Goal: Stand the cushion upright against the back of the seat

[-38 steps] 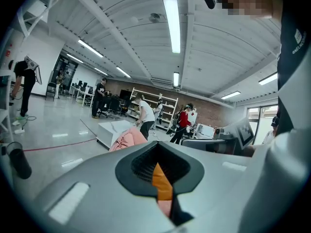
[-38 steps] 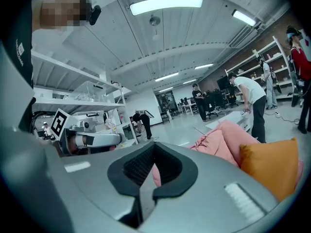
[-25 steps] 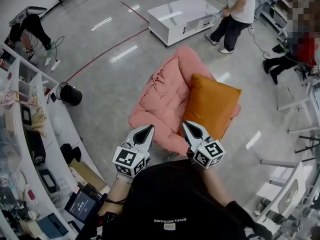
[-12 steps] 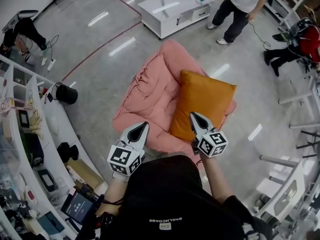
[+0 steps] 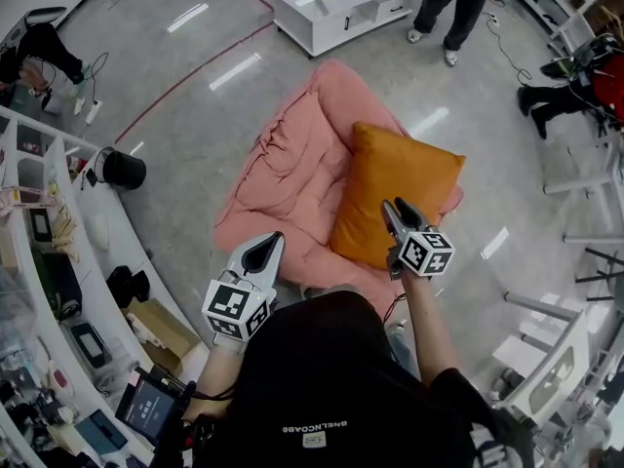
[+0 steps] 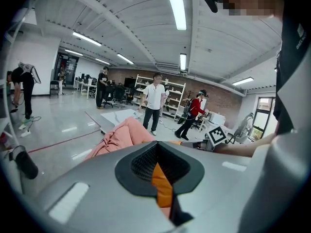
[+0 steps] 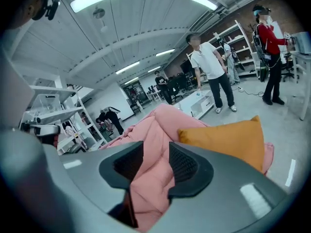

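Glossy grey floor (image 5: 185, 154), open workshop. Left tongs (image 5: 264, 251): closed, nothing gripped, held just off the near left edge of the pink seat (image 5: 292, 164). Orange cushion (image 5: 405, 188): lies on the seat's right part. Right tongs (image 5: 394, 210): over the cushion's near edge, jaws parted and just been opening, nothing pressed between them; contact with the cushion cannot be told. Far right, beyond the seat: a person (image 5: 453, 3) standing.
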Available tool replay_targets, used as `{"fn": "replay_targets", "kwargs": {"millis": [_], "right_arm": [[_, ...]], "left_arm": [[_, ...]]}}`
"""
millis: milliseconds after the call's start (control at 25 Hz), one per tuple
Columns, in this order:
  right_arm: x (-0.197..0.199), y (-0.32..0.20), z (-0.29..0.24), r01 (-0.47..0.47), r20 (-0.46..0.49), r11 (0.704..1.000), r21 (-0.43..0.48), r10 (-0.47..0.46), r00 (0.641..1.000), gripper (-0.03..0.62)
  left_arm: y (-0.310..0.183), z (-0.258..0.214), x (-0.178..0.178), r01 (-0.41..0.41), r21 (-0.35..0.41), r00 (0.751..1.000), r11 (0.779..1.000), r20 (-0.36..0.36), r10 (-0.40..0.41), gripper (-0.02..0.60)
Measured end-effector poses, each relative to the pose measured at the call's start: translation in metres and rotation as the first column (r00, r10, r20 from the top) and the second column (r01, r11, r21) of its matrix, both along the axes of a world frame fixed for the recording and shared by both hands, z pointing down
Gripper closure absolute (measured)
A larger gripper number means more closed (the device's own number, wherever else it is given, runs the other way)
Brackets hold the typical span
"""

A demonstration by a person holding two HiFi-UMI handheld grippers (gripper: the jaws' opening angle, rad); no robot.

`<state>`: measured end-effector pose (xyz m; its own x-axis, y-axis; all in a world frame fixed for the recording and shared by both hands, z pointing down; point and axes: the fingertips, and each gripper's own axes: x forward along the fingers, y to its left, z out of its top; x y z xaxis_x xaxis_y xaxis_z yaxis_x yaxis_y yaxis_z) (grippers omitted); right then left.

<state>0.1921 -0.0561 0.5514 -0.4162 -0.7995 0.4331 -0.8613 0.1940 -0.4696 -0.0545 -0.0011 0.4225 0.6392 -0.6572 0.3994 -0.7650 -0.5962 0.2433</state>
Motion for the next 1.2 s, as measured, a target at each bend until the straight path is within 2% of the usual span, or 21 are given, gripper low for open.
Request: {"fn": "replay_targets", "kwargs": {"millis": [160,280,360,680,920,1200], "right_arm": [[0.011,-0.013,0.028,-0.042,-0.026,0.996,-0.074,0.04,0.999,0.383],[0.023,-0.022,0.052,-0.078,-0.046,0.989,-0.128,0.072,0.996,0.302],[0.032,-0.027,0.07,-0.107,-0.073,0.981,-0.161,0.096,0.993,0.274],[0.065,-0.046,0.138,-0.187,-0.188,0.943,-0.275,0.138,0.972,0.212],[0.091,-0.061,0.174,-0.241,-0.27,0.906,-0.347,0.15,0.951,0.163],[0.101,-0.074,0.213,-0.266,-0.34,0.866,-0.423,0.12,0.933,0.157]], "left_arm": [[-0.004,0.001,-0.015,0.007,-0.015,1.0,1.0,0.002,-0.007,0.565],[-0.006,0.003,-0.021,0.005,-0.027,1.0,1.0,0.004,-0.005,0.565],[-0.006,0.006,-0.024,0.006,-0.033,1.0,0.999,0.012,-0.006,0.565],[-0.009,0.021,-0.049,0.065,-0.057,0.997,0.996,0.034,-0.063,0.565],[-0.008,0.027,-0.054,0.096,-0.087,0.995,0.992,0.045,-0.092,0.565],[-0.001,0.037,-0.061,0.13,-0.12,0.991,0.984,0.06,-0.124,0.565]]}}
